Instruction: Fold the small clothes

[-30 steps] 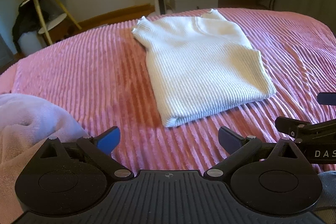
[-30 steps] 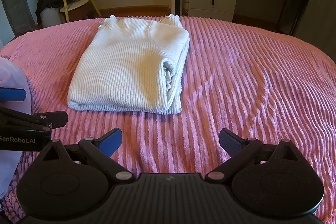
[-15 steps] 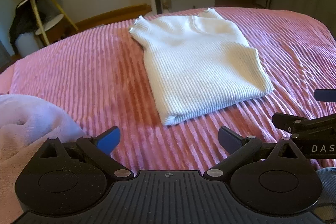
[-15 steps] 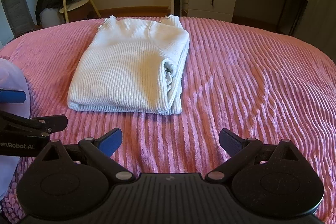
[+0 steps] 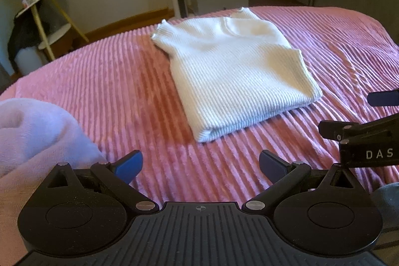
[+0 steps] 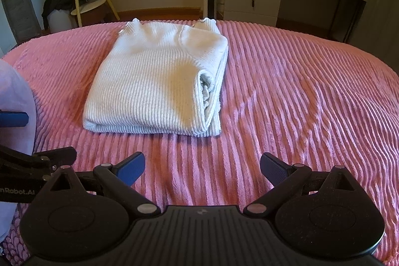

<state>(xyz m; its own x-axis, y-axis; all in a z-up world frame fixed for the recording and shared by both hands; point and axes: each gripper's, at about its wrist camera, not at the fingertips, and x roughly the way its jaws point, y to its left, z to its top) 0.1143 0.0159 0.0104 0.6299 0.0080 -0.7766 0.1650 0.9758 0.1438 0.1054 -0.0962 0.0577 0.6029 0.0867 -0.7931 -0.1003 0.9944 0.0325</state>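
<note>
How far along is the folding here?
The white sweater already lies folded on the pink bedspread. Nothing is in hand: left gripper and right gripper are both open and empty. A crumpled lilac garment looks left to fold.

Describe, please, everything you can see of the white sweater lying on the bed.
The white sweater is a ribbed knit, folded into a neat, roughly rectangular stack with layered edges showing along its right side. It lies flat on the pink ribbed bedspread, collar end toward the far edge. Nothing else touches it; both open grippers are short of its near edge.
</note>
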